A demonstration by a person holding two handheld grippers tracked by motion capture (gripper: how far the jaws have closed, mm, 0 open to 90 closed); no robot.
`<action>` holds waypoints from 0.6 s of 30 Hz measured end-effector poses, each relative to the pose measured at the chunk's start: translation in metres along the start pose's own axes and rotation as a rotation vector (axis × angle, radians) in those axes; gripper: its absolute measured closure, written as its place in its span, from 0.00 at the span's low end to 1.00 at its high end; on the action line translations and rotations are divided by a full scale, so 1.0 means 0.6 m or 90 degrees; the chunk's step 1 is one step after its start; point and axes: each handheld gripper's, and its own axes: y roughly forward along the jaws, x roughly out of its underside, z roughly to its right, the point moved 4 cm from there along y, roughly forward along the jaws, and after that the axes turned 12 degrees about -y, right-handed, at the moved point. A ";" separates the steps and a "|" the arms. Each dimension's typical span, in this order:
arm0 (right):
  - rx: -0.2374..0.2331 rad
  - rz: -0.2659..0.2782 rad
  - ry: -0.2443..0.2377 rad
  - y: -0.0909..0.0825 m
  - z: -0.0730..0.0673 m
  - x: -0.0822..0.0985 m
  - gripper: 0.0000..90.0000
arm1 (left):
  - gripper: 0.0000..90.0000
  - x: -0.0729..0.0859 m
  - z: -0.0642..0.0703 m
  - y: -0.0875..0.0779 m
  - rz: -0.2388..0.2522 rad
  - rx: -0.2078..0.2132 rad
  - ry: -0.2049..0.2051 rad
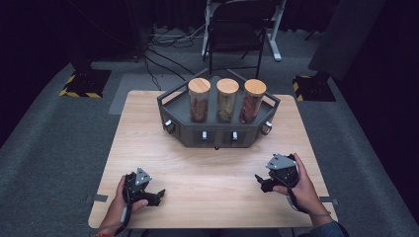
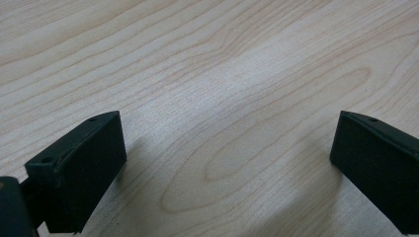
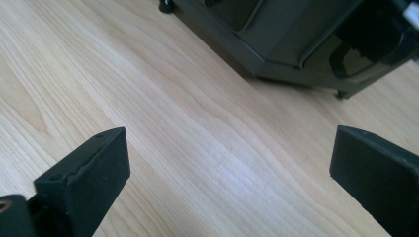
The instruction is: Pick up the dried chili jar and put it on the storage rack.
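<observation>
Three Glass Jars Wait on the Rack, Both Grippers Empty

Three tall jars stand upright in a row on the dark rack (image 1: 174, 109) at the twelve o'clock side of the wooden table (image 1: 207, 173). The left jar (image 1: 199, 100), the middle jar (image 1: 227, 100) and the right jar (image 1: 252, 101) sit close beside one another, each capped with a pale wooden lid and filled part way with dry, reddish or tan contents that are too small to identify.

The left gripper (image 1: 157, 196) rests low at about seven o'clock, its jaws spread wide with nothing but bare wood grain between them in the left gripper view (image 2: 227, 158). The right gripper (image 1: 260, 181) sits at about five o'clock, likewise wide open and holding nothing; in the right gripper view (image 3: 227, 168) it looks toward the front wall of the rack (image 3: 276, 44), which stands well apart from it.

The jars look like clear glass: stiff, smooth, probably slippery and breakable, and moderately light given their loose filling. Being tall and narrow, they would likely tip if pushed near the top. The safest hold seems to be across the cylinder's middle, below the lid, with the jaws squared to the wall. Gripping the lid alone risks it pulling free. The neighbours stand so near that the outer jars offer the easier approach.
</observation>
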 end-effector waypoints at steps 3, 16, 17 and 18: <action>-0.001 -0.006 0.005 0.005 -0.003 0.011 0.02 | 0.01 0.000 0.000 0.000 0.000 0.000 0.000; -0.016 -0.015 0.014 0.024 -0.018 0.052 0.02 | 0.01 0.000 0.000 0.000 0.000 0.000 0.000; -0.016 -0.016 0.013 0.025 -0.019 0.055 0.02 | 0.01 0.000 0.000 0.000 0.000 0.000 -0.001; -0.017 -0.014 0.015 0.026 -0.021 0.057 0.02 | 0.01 0.000 0.000 0.000 0.000 0.000 0.000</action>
